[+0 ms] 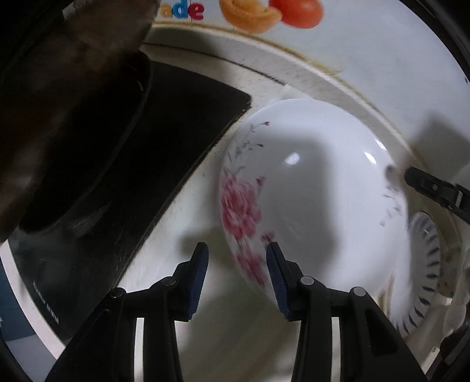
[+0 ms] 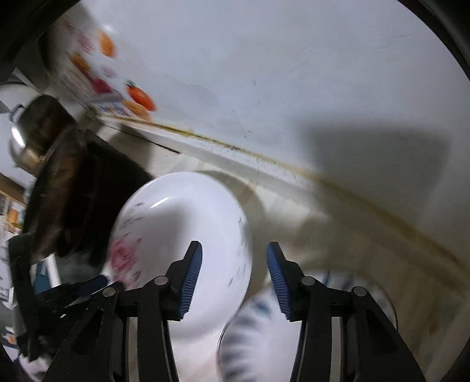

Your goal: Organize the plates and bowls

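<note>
A white plate with pink flowers [image 1: 311, 188] lies on the pale counter, seen in both views [image 2: 188, 223]. My left gripper [image 1: 237, 261] is open, its fingertips straddling the plate's near flowered rim. My right gripper [image 2: 234, 261] is open and empty, over the plate's right edge; it shows as a dark finger [image 1: 431, 185] at the far rim in the left view. A white dish with blue stripes [image 1: 426, 258] lies partly under the flowered plate's right side, and blurred below my right gripper [image 2: 252, 332].
A black cooktop [image 1: 164, 141] with a dark pan [image 1: 67, 123] lies left of the plates. A steel pot [image 2: 32, 129] stands behind it. A white wall with fruit stickers [image 1: 293, 11] backs the counter [image 1: 323, 79].
</note>
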Demonstrator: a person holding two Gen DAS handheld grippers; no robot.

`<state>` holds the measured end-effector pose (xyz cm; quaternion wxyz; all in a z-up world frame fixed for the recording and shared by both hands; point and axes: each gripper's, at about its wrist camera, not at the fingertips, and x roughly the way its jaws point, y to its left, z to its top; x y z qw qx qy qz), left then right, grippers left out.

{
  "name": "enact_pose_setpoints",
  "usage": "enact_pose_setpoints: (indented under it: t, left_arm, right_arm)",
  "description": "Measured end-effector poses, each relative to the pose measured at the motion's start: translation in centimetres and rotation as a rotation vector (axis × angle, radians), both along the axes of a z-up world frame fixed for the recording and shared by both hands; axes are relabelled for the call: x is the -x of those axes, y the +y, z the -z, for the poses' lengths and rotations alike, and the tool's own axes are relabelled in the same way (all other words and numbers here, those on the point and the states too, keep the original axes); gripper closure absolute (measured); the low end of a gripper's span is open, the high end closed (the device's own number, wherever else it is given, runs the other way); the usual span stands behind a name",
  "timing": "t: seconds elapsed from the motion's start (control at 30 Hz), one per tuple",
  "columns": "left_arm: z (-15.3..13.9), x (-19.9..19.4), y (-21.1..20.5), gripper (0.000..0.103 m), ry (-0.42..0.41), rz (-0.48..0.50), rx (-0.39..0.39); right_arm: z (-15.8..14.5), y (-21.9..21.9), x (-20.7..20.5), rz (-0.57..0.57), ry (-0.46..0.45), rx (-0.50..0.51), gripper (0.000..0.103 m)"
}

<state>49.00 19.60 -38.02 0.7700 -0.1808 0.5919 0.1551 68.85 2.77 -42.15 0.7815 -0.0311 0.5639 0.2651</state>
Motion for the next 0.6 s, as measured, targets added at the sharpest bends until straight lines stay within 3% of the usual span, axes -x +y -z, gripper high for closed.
enact_pose_setpoints:
  t: [0.17, 0.4, 0.6]
  left_arm:
    - [1.2, -1.4, 0.2, 0.067, -0.026, 0.036, 0.03]
    - [0.9, -1.0, 0.6, 0.072, -0.056, 0.031, 0.005]
    - [-1.5, 1.0, -0.7, 0.072, -0.105, 0.078, -0.032]
  right_arm:
    - [3.8, 1.8, -2.3, -0.002, 0.039, 0.052, 0.078]
    - [5.0, 2.5, -2.3, -0.015, 0.059, 0.022, 0.081]
    - [3.7, 0.9, -0.4, -0.004, 0.044, 0.026, 0.083]
